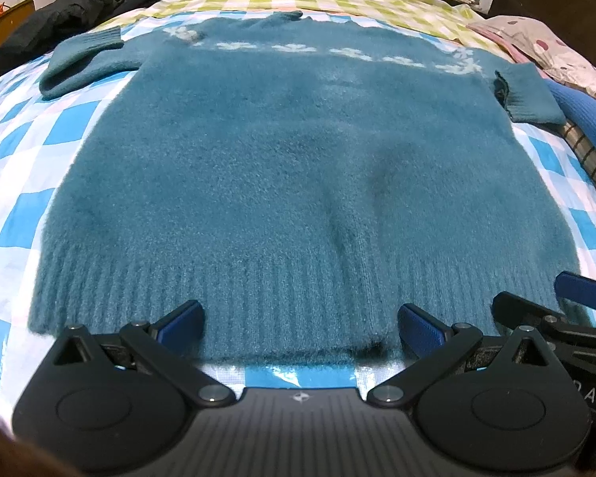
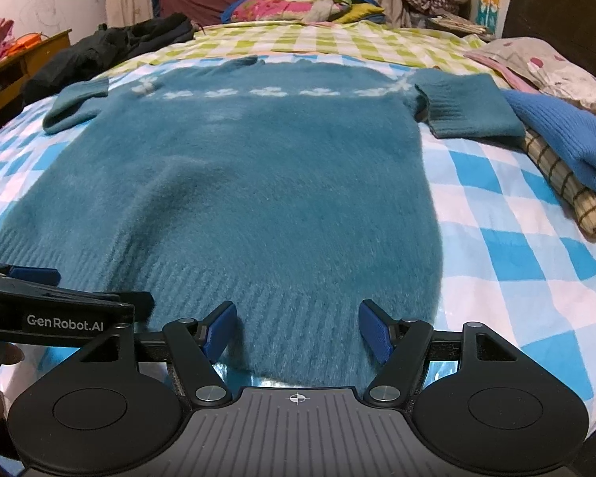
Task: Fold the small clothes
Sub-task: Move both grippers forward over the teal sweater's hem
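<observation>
Your left tongs (image 1: pixel 300 324) and right tongs (image 2: pixel 297 330) both gape wide at the ribbed hem of the fuzzy teal knit sweater (image 1: pixel 290 167), gripping nothing.

Indoor light, moderate, cool cast, fairly even. Strong fisheye bending in both views: bed (image 2: pixel 496 214) curves like dome, corners fade to dark vignette. Teal sweater (image 1: pixel 282 167) soft and fuzzy, knit detail clear only at near ribbed hem. Dark soft shadow patch on sweater right of centre in left wrist view. Bright glare on shiny checked sheet just under hem. Far room clutter slightly blurred. Left gripper (image 1: pixel 300 324) and right gripper (image 2: pixel 298 328) sharp, matte, dim.
</observation>
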Motion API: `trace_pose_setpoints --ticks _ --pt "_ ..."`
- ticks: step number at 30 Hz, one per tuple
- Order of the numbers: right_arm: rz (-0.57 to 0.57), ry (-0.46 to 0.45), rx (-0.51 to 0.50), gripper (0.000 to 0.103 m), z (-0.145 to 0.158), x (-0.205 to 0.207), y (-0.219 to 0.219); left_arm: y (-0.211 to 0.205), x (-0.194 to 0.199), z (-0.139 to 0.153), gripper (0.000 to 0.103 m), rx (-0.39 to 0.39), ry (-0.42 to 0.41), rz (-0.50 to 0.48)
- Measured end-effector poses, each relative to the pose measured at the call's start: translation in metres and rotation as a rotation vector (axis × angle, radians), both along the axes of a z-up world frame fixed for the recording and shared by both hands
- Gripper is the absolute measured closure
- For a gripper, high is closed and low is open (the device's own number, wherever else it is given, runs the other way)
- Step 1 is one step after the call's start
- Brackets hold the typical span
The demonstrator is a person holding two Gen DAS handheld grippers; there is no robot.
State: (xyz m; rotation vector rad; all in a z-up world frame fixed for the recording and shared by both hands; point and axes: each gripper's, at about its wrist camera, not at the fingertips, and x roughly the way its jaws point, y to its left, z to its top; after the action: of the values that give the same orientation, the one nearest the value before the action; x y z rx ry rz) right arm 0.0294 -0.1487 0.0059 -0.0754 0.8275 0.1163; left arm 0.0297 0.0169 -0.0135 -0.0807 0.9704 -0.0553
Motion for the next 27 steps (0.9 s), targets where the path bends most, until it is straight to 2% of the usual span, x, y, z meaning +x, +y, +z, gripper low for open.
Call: trace_pose_setpoints --ticks 17,23,27 --pt "0.024 -0.030 -0.014 0.034 0.007 0.001 0.000 0.001 -0.001 0.009 0.000 -0.012 -0.009 0.006" --pt "0.027 -0.041 -0.011 0.034 0.010 0.007 -0.003 -0.001 -0.002 0.018 0.000 0.003 -0.045 0.007" --pt "0.027 -0.050 -0.007 0.035 0.011 0.012 -0.006 -0.008 -0.002 0.028 0.000 0.039 -0.091 -0.009"
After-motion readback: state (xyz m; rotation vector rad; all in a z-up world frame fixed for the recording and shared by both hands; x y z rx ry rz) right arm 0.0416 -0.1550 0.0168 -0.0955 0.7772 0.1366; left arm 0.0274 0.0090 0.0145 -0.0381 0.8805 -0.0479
